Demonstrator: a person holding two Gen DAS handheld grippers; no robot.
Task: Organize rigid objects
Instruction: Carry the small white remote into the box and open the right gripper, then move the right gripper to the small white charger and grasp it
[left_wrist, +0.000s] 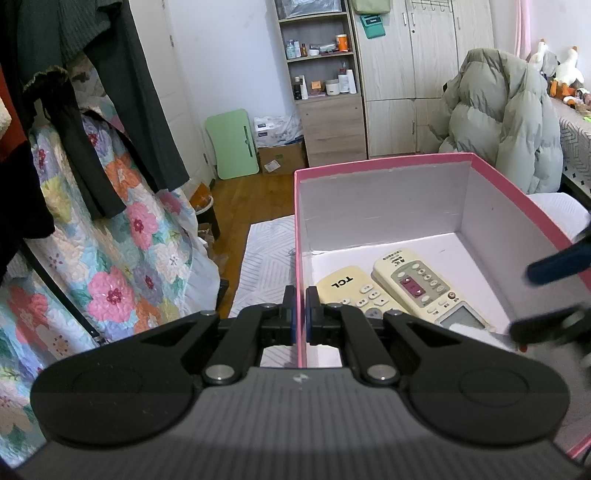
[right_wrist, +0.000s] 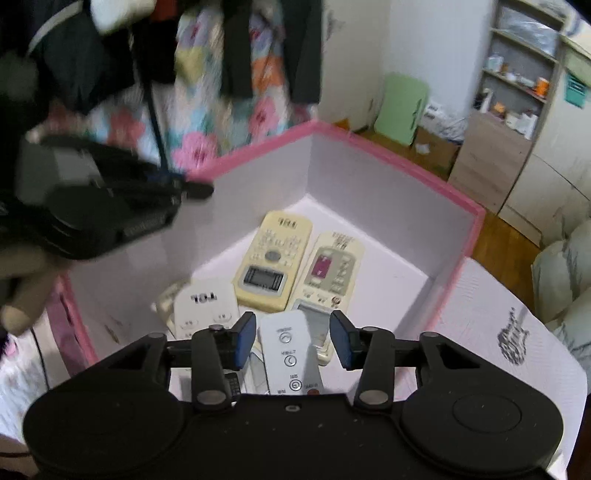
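So the pink box (right_wrist: 388, 147) is clearly the collection spot here, and the remotes are going in side by side along the floor of it, which makes sense since flat rigid stuff packs best laid face up. The yellow TCL remote (right_wrist: 271, 258) and the cream remote (right_wrist: 328, 269) sit touching each other toward the far corner, with a white TCL remote (right_wrist: 205, 302) nearer on the left. The right gripper (right_wrist: 293, 341) hangs over the box with its fingers spread, a white remote (right_wrist: 291, 354) lying between them, looks like not pinched. The left gripper (left_wrist: 300, 315) has its fingers pressed together over the left wall of the box, I'd guess steadying it.
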